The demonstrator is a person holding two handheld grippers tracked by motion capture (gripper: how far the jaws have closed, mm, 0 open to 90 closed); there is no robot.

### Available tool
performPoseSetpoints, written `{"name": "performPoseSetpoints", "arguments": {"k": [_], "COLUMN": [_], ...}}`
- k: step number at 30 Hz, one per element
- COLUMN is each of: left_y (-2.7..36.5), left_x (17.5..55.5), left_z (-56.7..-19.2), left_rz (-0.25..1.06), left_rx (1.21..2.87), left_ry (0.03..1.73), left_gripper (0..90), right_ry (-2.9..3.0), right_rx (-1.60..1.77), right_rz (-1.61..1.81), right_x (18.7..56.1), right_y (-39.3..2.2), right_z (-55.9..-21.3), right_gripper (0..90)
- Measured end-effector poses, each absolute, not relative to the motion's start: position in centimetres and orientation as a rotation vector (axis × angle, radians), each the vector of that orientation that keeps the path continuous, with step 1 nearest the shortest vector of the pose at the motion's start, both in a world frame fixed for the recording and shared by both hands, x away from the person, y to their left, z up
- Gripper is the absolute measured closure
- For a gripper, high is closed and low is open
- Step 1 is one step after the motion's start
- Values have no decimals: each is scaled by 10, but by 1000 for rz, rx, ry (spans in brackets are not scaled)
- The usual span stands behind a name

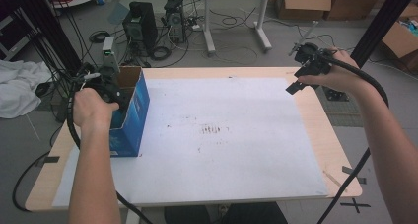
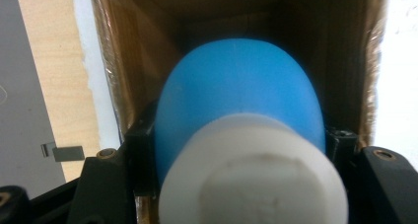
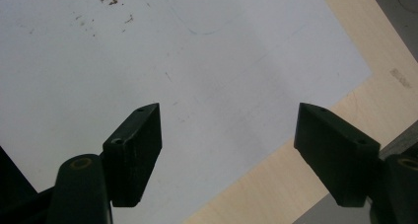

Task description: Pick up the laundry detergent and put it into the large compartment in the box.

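A blue bottle [image 2: 241, 95] with a white cap [image 2: 254, 177] sits clamped between the jaws of my left gripper [image 2: 240, 145], which is shut on it. The bottle points down into an open brown cardboard interior. From above, that same left gripper [image 1: 106, 93] is over the open top of a blue cardboard box [image 1: 133, 115] at the table's left edge, the hand covering most of it. My right gripper [image 3: 229, 135] is open with nothing between its fingers, hovering above the white mat. In the high view the right gripper [image 1: 296, 86] hangs over the table's far right corner.
A white mat [image 1: 217, 135] covers most of the light wooden table [image 1: 335, 150], with faint marks in its middle. Cables, computer towers and cardboard boxes lie on the floor beyond the far edge. A black frame post [image 1: 382, 21] stands at the right.
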State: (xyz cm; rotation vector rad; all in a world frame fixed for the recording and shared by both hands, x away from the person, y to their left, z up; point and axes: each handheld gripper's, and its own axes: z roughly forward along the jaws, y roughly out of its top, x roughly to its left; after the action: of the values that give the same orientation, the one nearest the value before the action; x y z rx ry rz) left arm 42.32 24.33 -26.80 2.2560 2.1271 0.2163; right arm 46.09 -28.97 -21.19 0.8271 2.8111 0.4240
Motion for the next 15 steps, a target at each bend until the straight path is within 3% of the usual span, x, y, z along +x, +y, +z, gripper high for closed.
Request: {"name": "performPoseSetpoints", "arguments": {"k": [15], "left_y": [245], "left_x": [423], "left_z": [-284], "left_rz": [191], "left_rx": [2273], "left_ry": [2145], "left_gripper": [377], "right_ry": [2811], "right_rx": [834], "right_rz": [416], "right_x": [461], "right_y": [-290], "right_z": [-214], "right_gripper": [263]}}
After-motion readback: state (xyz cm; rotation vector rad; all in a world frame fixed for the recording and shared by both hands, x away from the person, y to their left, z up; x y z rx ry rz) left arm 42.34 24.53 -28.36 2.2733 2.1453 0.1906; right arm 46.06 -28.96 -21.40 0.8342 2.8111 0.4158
